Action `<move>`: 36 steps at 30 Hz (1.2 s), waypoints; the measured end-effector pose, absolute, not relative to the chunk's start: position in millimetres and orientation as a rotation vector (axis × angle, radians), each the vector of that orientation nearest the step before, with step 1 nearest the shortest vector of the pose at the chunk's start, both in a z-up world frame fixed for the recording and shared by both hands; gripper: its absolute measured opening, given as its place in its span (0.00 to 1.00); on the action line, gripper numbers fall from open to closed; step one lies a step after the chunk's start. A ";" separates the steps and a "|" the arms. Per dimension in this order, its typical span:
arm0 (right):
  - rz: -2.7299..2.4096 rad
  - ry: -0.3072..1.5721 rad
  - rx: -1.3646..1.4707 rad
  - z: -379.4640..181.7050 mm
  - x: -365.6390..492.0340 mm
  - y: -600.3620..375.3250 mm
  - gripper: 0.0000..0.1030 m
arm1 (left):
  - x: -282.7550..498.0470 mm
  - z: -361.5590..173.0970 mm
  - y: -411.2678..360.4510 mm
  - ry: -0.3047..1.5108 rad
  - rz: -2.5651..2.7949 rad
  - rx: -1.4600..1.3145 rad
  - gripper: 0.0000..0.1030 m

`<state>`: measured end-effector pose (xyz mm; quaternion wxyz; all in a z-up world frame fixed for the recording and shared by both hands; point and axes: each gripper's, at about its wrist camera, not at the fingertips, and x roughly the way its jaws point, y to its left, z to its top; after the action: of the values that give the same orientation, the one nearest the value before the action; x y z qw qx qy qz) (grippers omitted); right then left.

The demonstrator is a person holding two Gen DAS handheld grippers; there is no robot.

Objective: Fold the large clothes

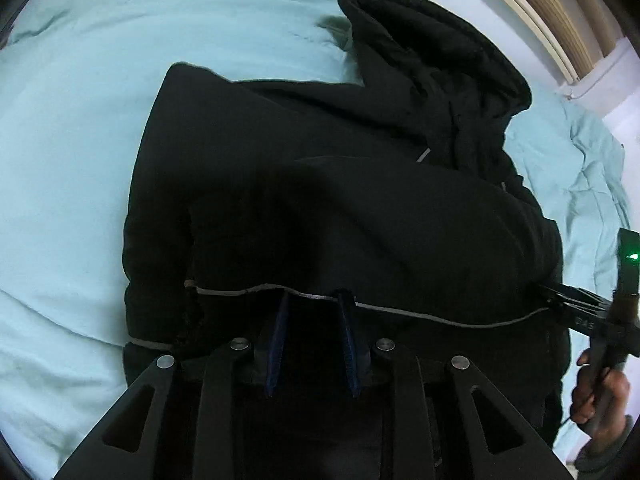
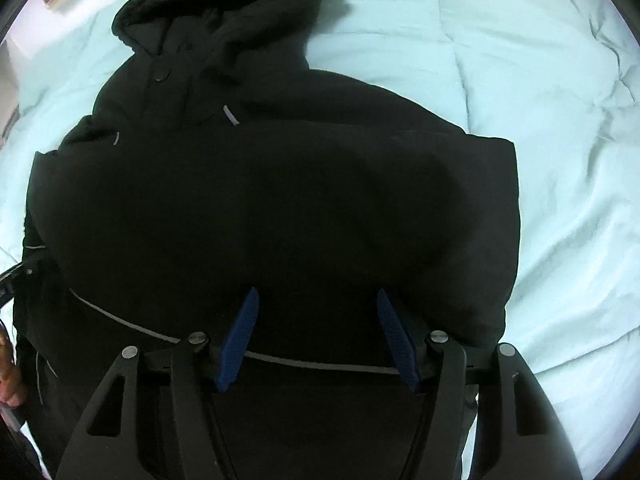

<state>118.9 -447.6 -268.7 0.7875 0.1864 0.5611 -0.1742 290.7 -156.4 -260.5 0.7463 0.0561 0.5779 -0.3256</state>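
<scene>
Left wrist view: a large black hooded jacket of padded fabric [image 1: 320, 168] lies spread on a pale turquoise quilted bedspread [image 1: 72, 160], its hood [image 1: 432, 48] crumpled toward the far side, near a pale wall and a beige wooden bed frame [image 1: 532, 12]. The left gripper [image 1: 314, 300] points steeply down at the near edge of the jacket, where a thin grey piping line [image 1: 400, 312] runs across. Its blue-padded fingers [image 1: 350, 344] stand a narrow way apart, tips sunk under a raised fold of dark cloth — whether the pads press anything cannot be told. At the right rim a hand [image 1: 600, 396] grips the handle of the right gripper [image 1: 560, 300], a green light glowing on it.

In the right wrist view, the right gripper [image 2: 316, 300] hangs over the same hem with its blue pads [image 2: 240, 340] set wide apart — open, cloth below and between them but nothing pinched. The folded bulk of the jacket [image 2: 280, 200] fills the middle and hides the bedspread [image 2: 540, 100] beneath.
</scene>
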 end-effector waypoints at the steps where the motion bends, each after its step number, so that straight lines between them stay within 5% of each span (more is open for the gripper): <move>1: -0.374 1.214 0.391 -268.9 119.7 -446.9 0.62 | 291.6 -259.2 -156.7 1.268 -0.713 0.125 0.25; 10: -0.349 1.204 0.408 -244.9 126.1 -453.1 0.63 | 284.6 -200.4 -165.7 1.168 -0.791 0.123 0.25; 17: -0.370 0.986 0.370 -175.2 167.4 -492.8 0.63 | 338.4 -149.1 -229.9 1.015 -0.826 0.108 0.25; 24: -0.398 0.839 0.457 -167.2 224.7 -550.6 0.63 | 427.9 -164.1 -292.7 0.972 -0.781 0.067 0.25; 36: -0.404 0.853 0.514 -211.1 291.2 -580.9 0.63 | 496.6 -231.0 -339.2 1.081 -0.760 0.034 0.33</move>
<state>291.2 -580.9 -211.1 0.8592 0.2446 0.4061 -0.1924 496.6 -339.2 -231.0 0.7895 0.0158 0.5020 -0.3529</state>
